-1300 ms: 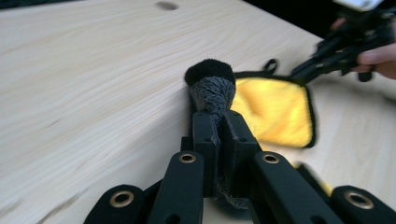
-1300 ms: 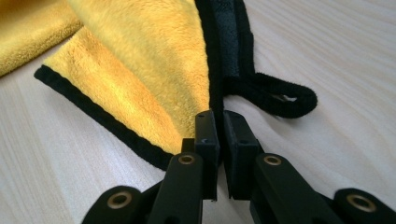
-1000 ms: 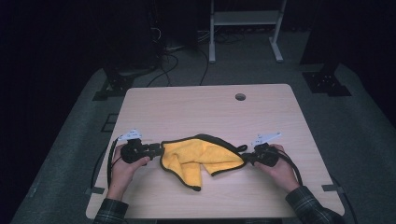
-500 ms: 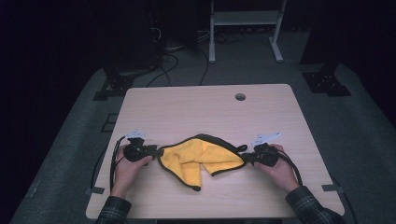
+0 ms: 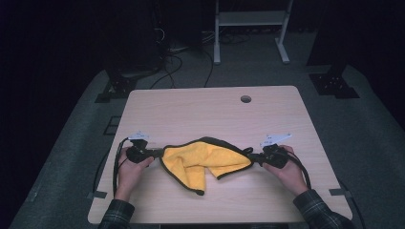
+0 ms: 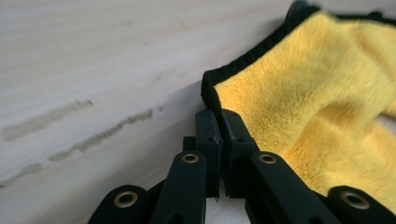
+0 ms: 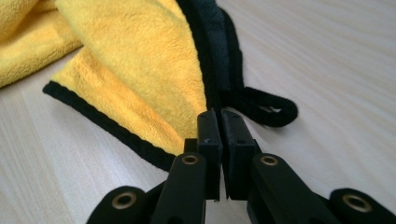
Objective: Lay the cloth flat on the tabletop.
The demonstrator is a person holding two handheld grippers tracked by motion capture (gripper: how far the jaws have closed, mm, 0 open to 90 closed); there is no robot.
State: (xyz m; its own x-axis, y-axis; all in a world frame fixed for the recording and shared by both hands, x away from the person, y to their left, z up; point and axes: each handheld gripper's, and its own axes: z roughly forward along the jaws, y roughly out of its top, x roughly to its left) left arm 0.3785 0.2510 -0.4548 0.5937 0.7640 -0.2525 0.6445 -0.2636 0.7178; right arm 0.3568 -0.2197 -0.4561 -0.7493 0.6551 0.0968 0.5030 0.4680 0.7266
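The yellow cloth point(image 5: 206, 160) with black edging is lying crumpled on the wooden surface point(image 5: 191, 109), stretched between both tools. The left hand-held gripper point(image 5: 155, 153) has just been closing and is pinching its left corner. The right hand-held gripper point(image 5: 254, 157) is clamping the opposite black-edged corner.
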